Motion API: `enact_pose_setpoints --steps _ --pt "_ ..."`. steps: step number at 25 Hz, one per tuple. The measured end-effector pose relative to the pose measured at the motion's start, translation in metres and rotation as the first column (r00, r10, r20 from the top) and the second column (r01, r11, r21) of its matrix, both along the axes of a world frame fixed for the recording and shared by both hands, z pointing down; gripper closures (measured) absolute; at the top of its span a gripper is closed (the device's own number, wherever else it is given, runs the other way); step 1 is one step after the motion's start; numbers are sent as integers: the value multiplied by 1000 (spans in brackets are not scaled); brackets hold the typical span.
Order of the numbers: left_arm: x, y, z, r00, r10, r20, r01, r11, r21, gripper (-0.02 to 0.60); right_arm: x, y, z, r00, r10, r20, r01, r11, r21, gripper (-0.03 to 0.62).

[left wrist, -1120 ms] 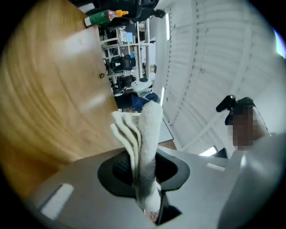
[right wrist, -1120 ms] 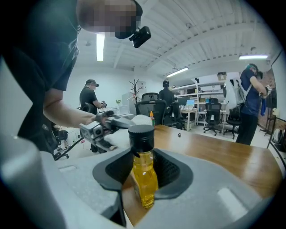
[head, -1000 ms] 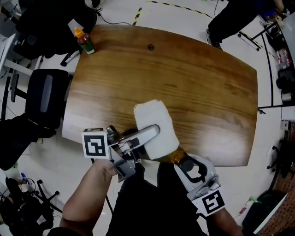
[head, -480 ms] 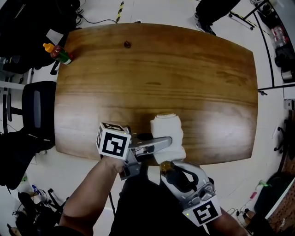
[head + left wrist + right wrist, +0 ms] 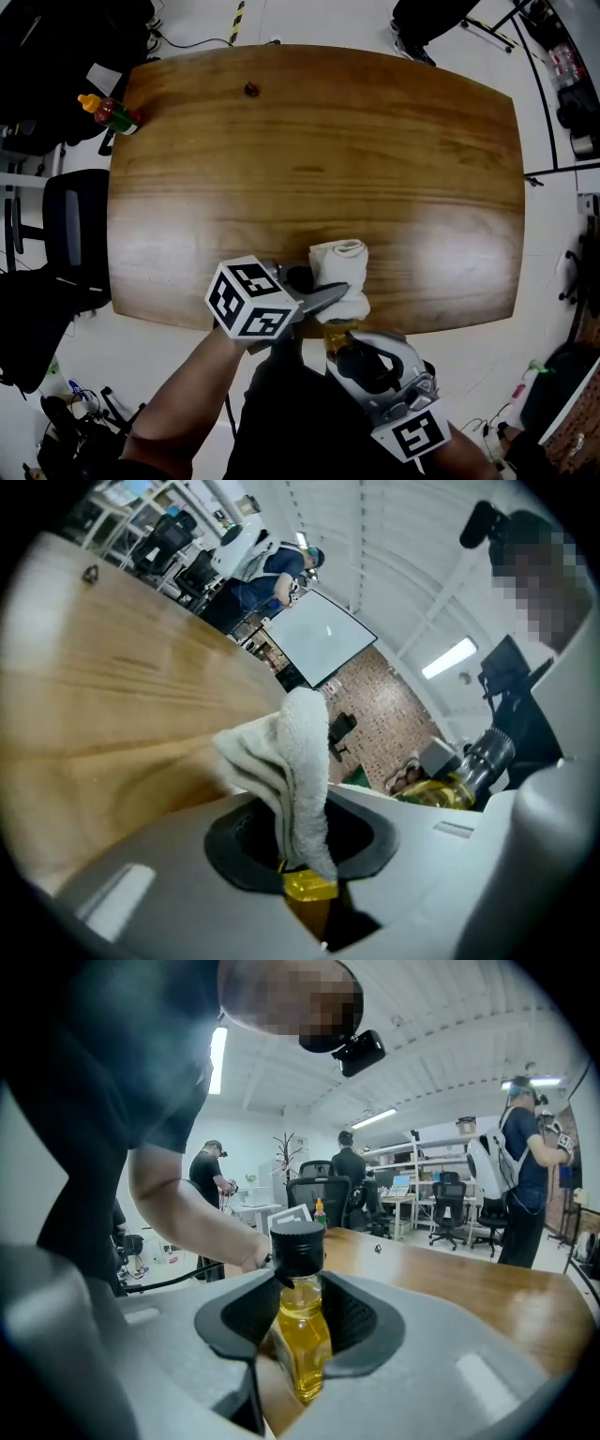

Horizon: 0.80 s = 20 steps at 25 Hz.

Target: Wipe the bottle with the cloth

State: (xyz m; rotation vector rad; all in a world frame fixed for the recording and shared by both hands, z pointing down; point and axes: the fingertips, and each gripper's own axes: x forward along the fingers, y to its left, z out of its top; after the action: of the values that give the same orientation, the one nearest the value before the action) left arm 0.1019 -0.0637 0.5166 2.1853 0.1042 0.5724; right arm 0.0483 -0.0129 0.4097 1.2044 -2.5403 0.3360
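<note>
Bottle (image 5: 300,1326): small, yellow liquid, black cap, upright, gripped. Cloth (image 5: 339,272): white, folded, pinched, just beside bottle.

Wooden table (image 5: 375,141), white floor (image 5: 309,23), office chair (image 5: 80,220)

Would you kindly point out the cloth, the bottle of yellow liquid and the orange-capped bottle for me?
cloth (image 5: 305,771), left gripper view, on its folded middle.
bottle of yellow liquid (image 5: 302,1335), right gripper view, on its yellow body.
orange-capped bottle (image 5: 112,114), head view, on its red body.
</note>
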Motion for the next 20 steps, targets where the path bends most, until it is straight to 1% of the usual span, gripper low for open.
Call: enact_pose_setpoints --steps 2,4,6,8,12,13,14,15,16,17,18,19,20 --pt "-1 2 7 999 37 37 -41 993 114 482 0 1 0 1000 -1 1 1 1000 1 470" --pt "-1 2 12 996 65 67 -79 973 219 482 1 2 0 1000 -2 6 2 1000 4 470" --pt "0 0 18 992 82 94 -108 942 318 482 2 1 0 1000 0 10 0 1000 6 470" --pt "0 -1 23 988 97 121 -138 905 403 482 3 1 -1 1000 0 11 -1 1000 9 470" --pt "0 0 27 980 124 153 -187 830 525 482 2 0 -1 1000 -7 11 6 1000 18 470" --pt "0 0 28 980 124 155 -189 820 540 482 2 0 -1 1000 -5 16 5 1000 19 470" --pt "0 -1 28 982 114 152 -178 824 538 482 3 0 0 1000 -1 24 0 1000 19 470" --pt "-1 -4 27 986 90 139 -149 845 514 482 3 0 1 999 4 32 -5 1000 17 470" --pt "-3 -8 25 992 50 116 -99 879 467 482 4 0 2 999 9 39 -9 1000 13 470" --pt "-6 -14 19 996 -3 86 -33 915 403 482 4 -1 2 999 14 46 -14 1000 6 470" --pt "-11 -21 11 997 -63 55 41 941 337 482 5 -1 3 998 20 54 -20 1000 -2 470" --pt "-17 -29 1 992 -123 25 111 953 283 482 6 -3 2 998 26 63 -26 1000 -7 470" --pt "-25 -38 -10 984 -181 -1 175 952 250 482 6 -5 1 997 30 73 -29 1000 -6 470"
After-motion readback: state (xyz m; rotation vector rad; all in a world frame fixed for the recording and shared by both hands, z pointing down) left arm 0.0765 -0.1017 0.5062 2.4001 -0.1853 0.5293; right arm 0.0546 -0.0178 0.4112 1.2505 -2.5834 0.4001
